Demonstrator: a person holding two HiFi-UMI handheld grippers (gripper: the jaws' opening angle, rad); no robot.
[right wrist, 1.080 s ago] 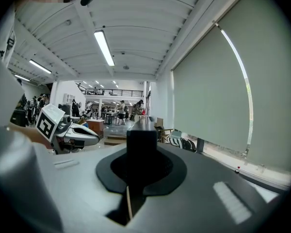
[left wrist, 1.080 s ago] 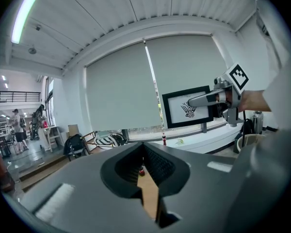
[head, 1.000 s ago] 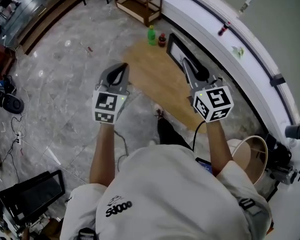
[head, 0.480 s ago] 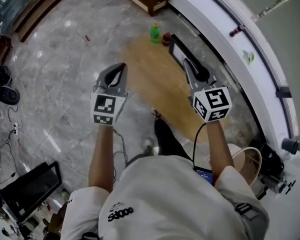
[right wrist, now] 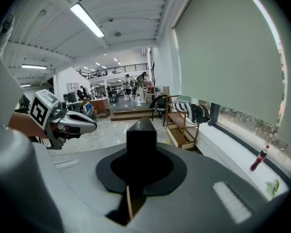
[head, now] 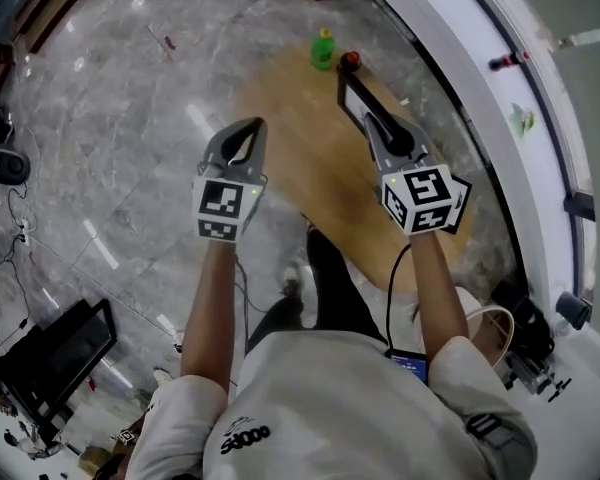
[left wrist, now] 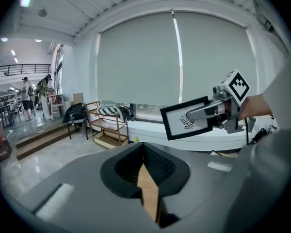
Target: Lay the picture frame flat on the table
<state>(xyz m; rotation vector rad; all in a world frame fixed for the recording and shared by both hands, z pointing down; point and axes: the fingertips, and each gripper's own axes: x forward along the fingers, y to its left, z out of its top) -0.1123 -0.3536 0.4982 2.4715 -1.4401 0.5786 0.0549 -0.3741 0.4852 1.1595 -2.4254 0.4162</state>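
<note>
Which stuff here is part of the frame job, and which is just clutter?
In the job:
picture frame, clamped in the right gripper
wooden table

Lying about:
green bottle and red-capped bottle, by the table's far end
left gripper, shut, empty

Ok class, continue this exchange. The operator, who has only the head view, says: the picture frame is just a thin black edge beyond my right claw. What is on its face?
Observer: The left gripper view faces the picture frame: black border, white mat, a small dark drawing in the middle.
Operator: Is it truly gripped?
Observer: Yes. In the right gripper view the right claw is shut on the frame's black edge.
Operator: And the other side?
Observer: Its own view shows the left claw shut and empty; only tan table shows through the gap.
</note>
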